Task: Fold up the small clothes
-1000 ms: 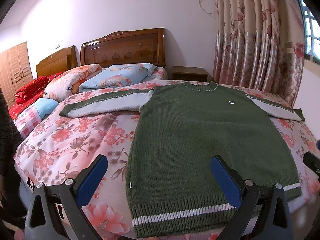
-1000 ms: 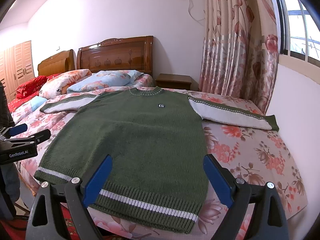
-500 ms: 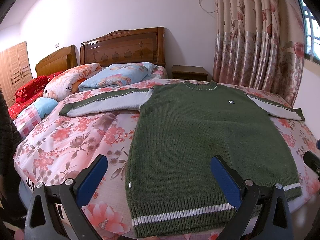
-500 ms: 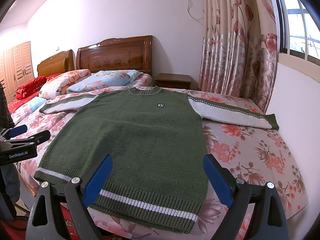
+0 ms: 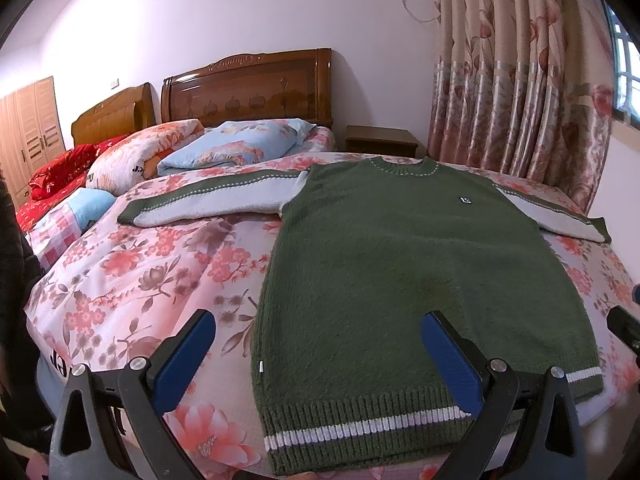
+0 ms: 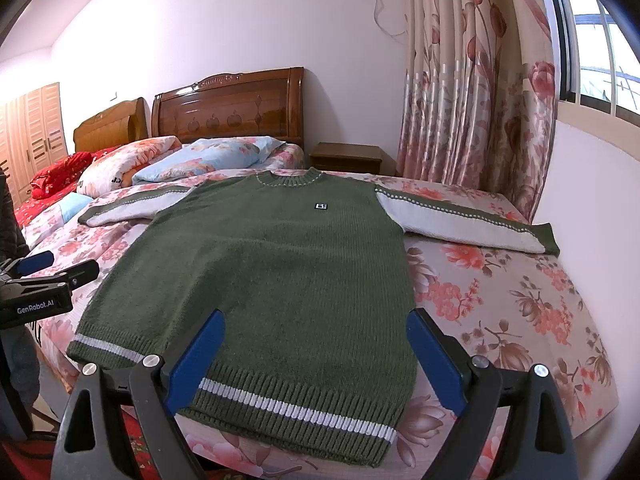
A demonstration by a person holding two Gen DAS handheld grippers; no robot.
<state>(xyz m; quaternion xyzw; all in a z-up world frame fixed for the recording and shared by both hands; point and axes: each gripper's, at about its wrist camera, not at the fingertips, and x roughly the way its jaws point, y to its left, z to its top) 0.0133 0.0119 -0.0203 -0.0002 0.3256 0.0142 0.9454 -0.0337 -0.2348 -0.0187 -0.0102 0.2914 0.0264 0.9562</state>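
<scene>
One green knitted sweater (image 5: 408, 280) is lying flat and face up on the bed (image 5: 132, 280), body toward the foot edge and collar toward the headboard (image 5: 248, 84). Its two sleeves are extending outward, one toward each side edge of the bed; each sleeve is pale grey with a green band and a green cuff. The hem is ribbed and is carrying one white stripe (image 6: 296, 404). One small dark rectangular badge (image 6: 321, 206) is sitting on the chest below the round ribbed collar. The knit is looking soft and slightly fuzzy.

Two claws are hovering at the foot edge of the bed, neither touching the sweater. The left claw (image 5: 318, 354) is standing spread wide, its two blue flat pads (image 5: 184, 360) framing the hem corner nearest the left side edge. The right claw (image 6: 314, 360) is likewise standing spread wide, its two blue pads (image 6: 434, 364) framing the hem toward the right side edge. Each claw is showing black plastic arms with silver fasteners.

The bed is wearing a floral sheet in pink and coral. Near the headboard, one blue floral pillow (image 5: 240, 148) and one rolled orange floral quilt (image 5: 136, 156) are lying side by side. A second wooden headboard (image 5: 112, 114) is standing beyond the left side edge, with red bedding (image 5: 60, 168) below it. One wooden nightstand (image 5: 380, 140) is standing beside the floral curtain (image 5: 516, 80).
</scene>
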